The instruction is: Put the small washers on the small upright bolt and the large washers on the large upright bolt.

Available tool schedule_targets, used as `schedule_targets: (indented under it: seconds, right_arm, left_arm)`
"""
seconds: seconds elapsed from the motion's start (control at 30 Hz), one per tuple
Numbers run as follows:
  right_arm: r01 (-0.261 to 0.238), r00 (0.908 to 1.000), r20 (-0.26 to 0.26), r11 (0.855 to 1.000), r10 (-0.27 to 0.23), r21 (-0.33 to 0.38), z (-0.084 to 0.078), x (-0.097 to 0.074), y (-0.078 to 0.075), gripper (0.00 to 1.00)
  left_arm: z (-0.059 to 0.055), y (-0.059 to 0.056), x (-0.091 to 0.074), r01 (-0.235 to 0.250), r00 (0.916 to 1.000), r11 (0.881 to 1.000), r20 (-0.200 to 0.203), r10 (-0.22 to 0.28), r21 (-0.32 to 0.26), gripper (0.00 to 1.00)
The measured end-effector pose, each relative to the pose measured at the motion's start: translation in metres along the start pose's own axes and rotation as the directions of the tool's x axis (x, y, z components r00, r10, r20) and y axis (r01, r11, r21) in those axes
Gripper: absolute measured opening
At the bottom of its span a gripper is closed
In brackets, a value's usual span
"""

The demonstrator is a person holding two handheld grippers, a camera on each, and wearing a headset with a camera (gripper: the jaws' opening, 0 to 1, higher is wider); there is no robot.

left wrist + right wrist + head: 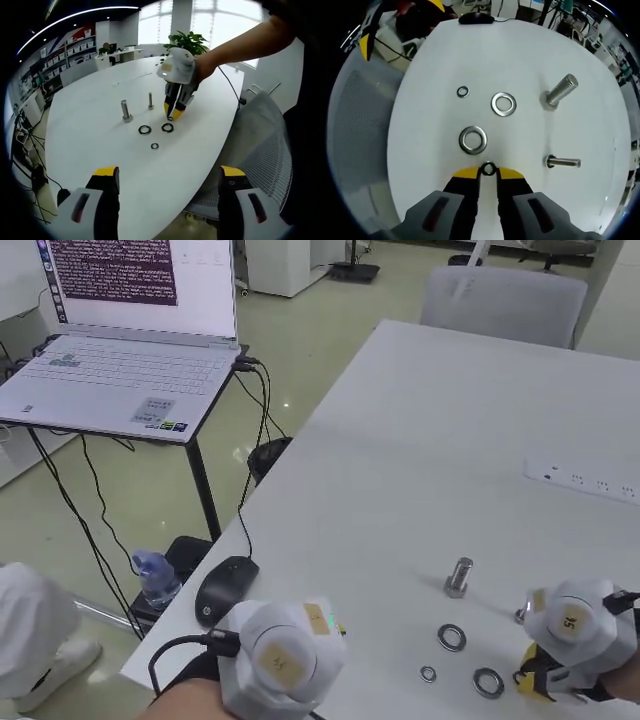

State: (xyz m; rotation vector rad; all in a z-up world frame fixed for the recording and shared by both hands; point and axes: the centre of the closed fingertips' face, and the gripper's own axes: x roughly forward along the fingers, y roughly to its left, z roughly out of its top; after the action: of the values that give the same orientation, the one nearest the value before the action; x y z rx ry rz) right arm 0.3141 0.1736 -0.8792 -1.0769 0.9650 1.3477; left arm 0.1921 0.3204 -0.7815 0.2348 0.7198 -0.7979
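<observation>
Writing first: the round cap on your right tongs [489, 174] carries a mark beginning "5" in the head view, but the second character is unclear. The laptop [130, 360] at upper left of the head view shows a screen of text and palm-rest stickers, all too small to read. Around the work: a black mouse [225, 590] sits at the tabletop [420, 440] edge, lower left, with a plastic bottle [155, 575] on the floor beside it. A white power strip [582, 481] lies at the right edge and a grey chair [500, 302] stands at the top. A potted plant [187, 41] is at top centre of the left gripper view. In the head view your right tongs' housing covers most of the small bolt [562, 162]. Your right tongs are closed on a small washer [489, 168], a steel ring held between the yellow tips, low centre of the right gripper view. Your left tongs [169, 172] stand wide apart and empty at the bottom of their own view, well back from the parts. Flat on the tabletop lie the nearer large washer [473, 139], the farther large washer [503, 104] and a second small washer [463, 91] at upper left of them. The large bolt [562, 90] stands on its head at upper right, and the small bolt stands just right of the tips. Both shanks are bare.
</observation>
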Motion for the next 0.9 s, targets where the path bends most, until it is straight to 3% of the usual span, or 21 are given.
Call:
schedule_targets:
  seconds: [0.17, 0.5, 0.73, 0.9]
  right_arm:
    - [0.003, 0.9999, -0.016, 1.000, -0.003, 0.021, 0.000, -0.001, -0.001, 0.14]
    - [-0.002, 0.9999, 0.014, 0.998, 0.001, 0.059, -0.001, -0.005, -0.002, 0.14]
    - [0.013, 0.9999, 0.003, 0.995, -0.013, 0.096, -0.012, -0.018, -0.013, 0.13]
    - [0.037, 0.9993, -0.002, 0.992, -0.037, 0.120, -0.019, -0.035, -0.028, 0.13]
  left_arm:
    - [0.003, -0.001, 0.000, -0.004, 1.0000, 1.000, 0.007, 0.004, 0.000, 0.79]
    - [0.003, 0.001, 0.000, -0.015, 0.9999, 1.000, -0.005, 0.015, 0.022, 0.79]
    - [0.004, 0.001, 0.000, -0.012, 0.9999, 1.000, 0.000, 0.012, 0.013, 0.77]
    - [0.006, 0.003, 0.001, -0.010, 0.9999, 1.000, 0.006, 0.010, 0.002, 0.77]
